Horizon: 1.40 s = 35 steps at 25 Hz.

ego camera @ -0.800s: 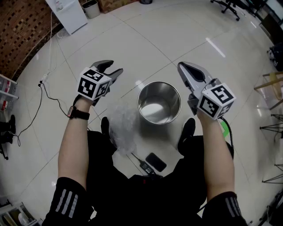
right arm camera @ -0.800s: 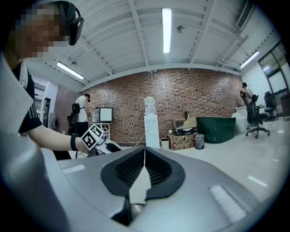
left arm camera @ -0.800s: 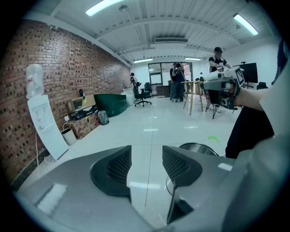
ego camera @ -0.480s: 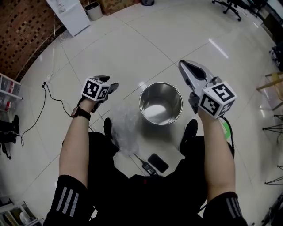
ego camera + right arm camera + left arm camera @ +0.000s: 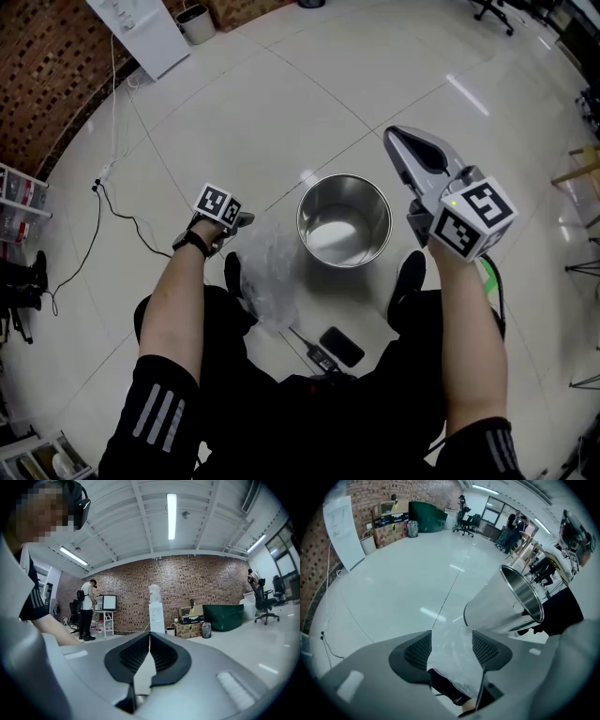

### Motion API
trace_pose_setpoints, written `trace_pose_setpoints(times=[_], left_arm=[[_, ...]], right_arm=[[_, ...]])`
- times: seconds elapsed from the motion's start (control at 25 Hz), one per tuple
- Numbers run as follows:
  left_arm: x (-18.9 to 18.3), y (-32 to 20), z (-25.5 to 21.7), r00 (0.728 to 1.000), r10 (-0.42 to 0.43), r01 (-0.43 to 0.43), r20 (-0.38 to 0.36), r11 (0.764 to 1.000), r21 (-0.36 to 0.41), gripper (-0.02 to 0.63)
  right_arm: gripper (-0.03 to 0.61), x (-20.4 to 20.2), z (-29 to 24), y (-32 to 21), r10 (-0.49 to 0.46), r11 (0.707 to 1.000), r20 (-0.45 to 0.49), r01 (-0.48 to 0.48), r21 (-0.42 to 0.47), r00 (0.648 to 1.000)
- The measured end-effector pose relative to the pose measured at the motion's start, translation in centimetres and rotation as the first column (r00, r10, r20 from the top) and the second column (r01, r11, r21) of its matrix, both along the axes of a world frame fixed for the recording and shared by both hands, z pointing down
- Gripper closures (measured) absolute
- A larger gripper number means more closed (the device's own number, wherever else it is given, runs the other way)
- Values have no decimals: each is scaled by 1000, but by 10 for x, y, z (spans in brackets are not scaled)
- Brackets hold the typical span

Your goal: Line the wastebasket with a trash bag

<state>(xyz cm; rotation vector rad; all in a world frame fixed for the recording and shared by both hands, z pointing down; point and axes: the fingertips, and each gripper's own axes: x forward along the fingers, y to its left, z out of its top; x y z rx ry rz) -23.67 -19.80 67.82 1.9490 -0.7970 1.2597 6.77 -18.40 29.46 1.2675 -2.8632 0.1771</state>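
Hovering over a crumpled clear trash bag [image 5: 270, 272] on the floor, the left gripper [image 5: 451, 648] points down with its jaws spread wide. The bag shows between them, but whether the pads touch it is unclear. The unlined steel wastebasket [image 5: 344, 178] stands just beside it. The raised right gripper [image 5: 149, 641] is closed and empty.

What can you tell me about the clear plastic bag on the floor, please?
The trash bag is thin, clear, crinkled plastic, bunched in a loose heap on the pale tiled floor, right beside the steel wastebasket. The left tool points down with the bag between its open jaws.
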Motion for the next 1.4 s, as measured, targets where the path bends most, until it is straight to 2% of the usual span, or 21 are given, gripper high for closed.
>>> trace_pose_setpoints(times=[0.24,0.36,0.56,0.68,0.76,0.8,0.88,1.0,1.16,1.28,1.4], left_arm=[[4,25,80,998,-14,22,64,992,-127,328],[-8,34,113,992,-32,51,121,987,-152,322],[-10,31,134,991,-115,125,74,980,-155,335],[-9,27,135,991,-100,111,91,985,-131,433],[-12,25,132,989,-91,104,115,988,-113,603],[-13,23,127,989,-85,98,122,990,-103,620],[-13,16,113,990,-64,74,129,995,-67,620],[-11,-5,80,992,-47,44,117,999,27,620],[3,-35,18,994,16,-34,104,984,172,620],[16,-55,-35,988,94,-126,122,949,291,620],[38,-67,-90,970,187,-235,156,889,393,620]], right_arm=[[568,2,-10,8,-18,1000,16,18,12,1000],[568,3,-25,12,-33,999,48,31,37,998],[568,1,-33,9,-54,998,81,50,45,995],[568,-1,-31,7,-56,998,84,52,43,995],[568,-1,-28,5,-52,998,76,49,38,996],[568,-1,-27,4,-50,998,73,48,34,996],[568,1,-23,1,-44,999,65,43,25,997],[568,5,-15,-1,-31,999,61,30,9,998],[568,7,-10,-1,-11,1000,51,11,-3,999],[568,5,-9,0,-5,1000,40,5,-2,999],[568,6,-6,-1,2,1000,43,-2,-1,999]])
